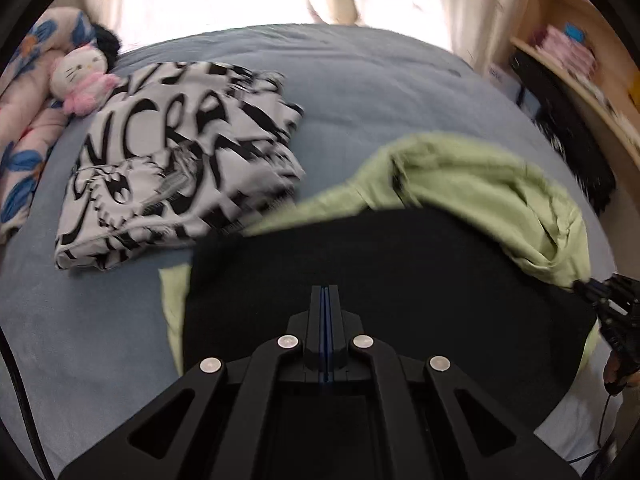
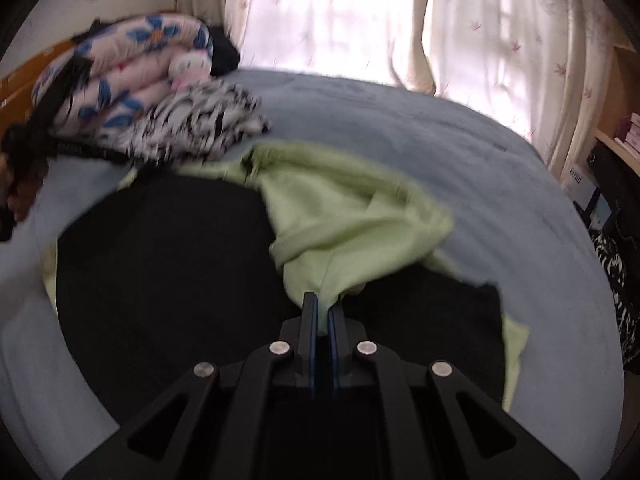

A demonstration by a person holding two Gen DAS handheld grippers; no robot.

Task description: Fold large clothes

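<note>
Folded black-and-white garment (image 1: 180, 168) beside plush toy (image 1: 82, 80)

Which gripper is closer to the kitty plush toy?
Left. The left gripper sits on the kitty plush toy's side of the bed; the right gripper, clamping the green garment, is farther across.

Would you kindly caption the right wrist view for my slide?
Right gripper pinching light green cloth over a black garment on the blue bed.
</note>
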